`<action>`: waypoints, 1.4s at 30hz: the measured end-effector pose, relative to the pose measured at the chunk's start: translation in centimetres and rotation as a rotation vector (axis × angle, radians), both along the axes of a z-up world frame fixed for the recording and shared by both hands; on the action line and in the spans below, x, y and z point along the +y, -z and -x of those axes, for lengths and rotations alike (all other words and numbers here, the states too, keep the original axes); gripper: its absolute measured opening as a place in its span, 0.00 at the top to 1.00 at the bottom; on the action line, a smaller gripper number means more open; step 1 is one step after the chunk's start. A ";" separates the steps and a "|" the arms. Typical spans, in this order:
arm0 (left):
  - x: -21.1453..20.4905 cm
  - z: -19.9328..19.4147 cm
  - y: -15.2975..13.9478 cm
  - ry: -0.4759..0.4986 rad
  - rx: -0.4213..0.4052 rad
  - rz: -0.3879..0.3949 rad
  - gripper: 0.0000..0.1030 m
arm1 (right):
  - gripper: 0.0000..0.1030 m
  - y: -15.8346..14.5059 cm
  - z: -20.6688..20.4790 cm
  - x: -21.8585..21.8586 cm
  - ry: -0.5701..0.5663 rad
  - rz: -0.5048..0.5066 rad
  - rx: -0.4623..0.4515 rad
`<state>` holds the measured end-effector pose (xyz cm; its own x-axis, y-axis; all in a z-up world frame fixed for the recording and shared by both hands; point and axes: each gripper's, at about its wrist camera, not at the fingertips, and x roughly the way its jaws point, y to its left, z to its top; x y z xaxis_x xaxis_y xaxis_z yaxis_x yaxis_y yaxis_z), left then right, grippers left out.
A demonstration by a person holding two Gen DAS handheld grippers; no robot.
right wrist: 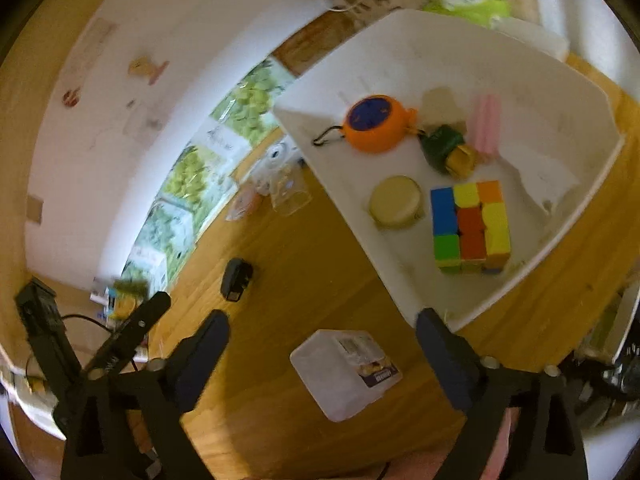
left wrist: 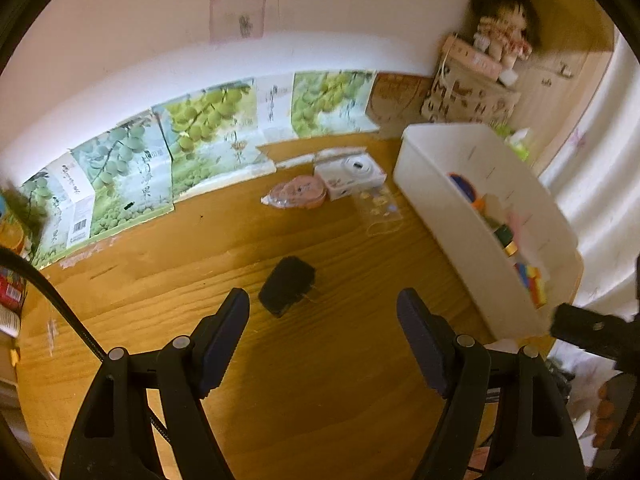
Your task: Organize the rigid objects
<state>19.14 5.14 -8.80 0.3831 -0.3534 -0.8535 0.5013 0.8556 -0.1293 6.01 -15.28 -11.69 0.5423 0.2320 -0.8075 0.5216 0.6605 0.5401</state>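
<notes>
Both claws are wide and empty: the right claw (right wrist: 322,356) frames the white box (right wrist: 346,372) near the bin (right wrist: 532,264); the left claw (left wrist: 323,336) faces the black plug (left wrist: 286,290). Closing off-centre could skid the box across the worktop (right wrist: 280,264) or against the bin's wall.

We look down along our left gripper (left wrist: 323,312); its jaws stand apart with nothing between them, above the wooden table (left wrist: 280,400). Just ahead lies a black charger (left wrist: 286,285), flat on the wood. Farther back sit a pink packet (left wrist: 294,196) and, touching it, a white camera (left wrist: 352,172). To the right stands a white bin (left wrist: 452,216) holding colourful items, a cube (left wrist: 532,280) among them. Grape posters (left wrist: 192,136) lean along the wall.
</notes>
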 end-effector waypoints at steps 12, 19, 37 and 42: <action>-1.1 -4.4 5.4 0.034 0.104 -0.085 0.22 | 0.04 1.6 1.1 0.4 0.160 -0.138 0.133; -1.9 -5.9 8.3 0.036 0.169 -0.110 0.22 | 0.04 2.9 1.1 1.1 0.220 -0.216 0.193; -2.3 -7.5 10.8 0.059 0.180 -0.117 0.22 | 0.08 5.7 -0.4 2.2 0.305 -0.311 0.329; -2.2 -7.5 10.8 0.071 0.168 -0.100 0.23 | 0.24 6.2 -0.4 2.3 0.306 -0.315 0.372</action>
<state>26.67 2.97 -19.61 0.2097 -0.2850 -0.9353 0.5396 0.8314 -0.1324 6.45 -12.96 -17.94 0.3150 0.3695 -0.8742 0.8563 0.2865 0.4297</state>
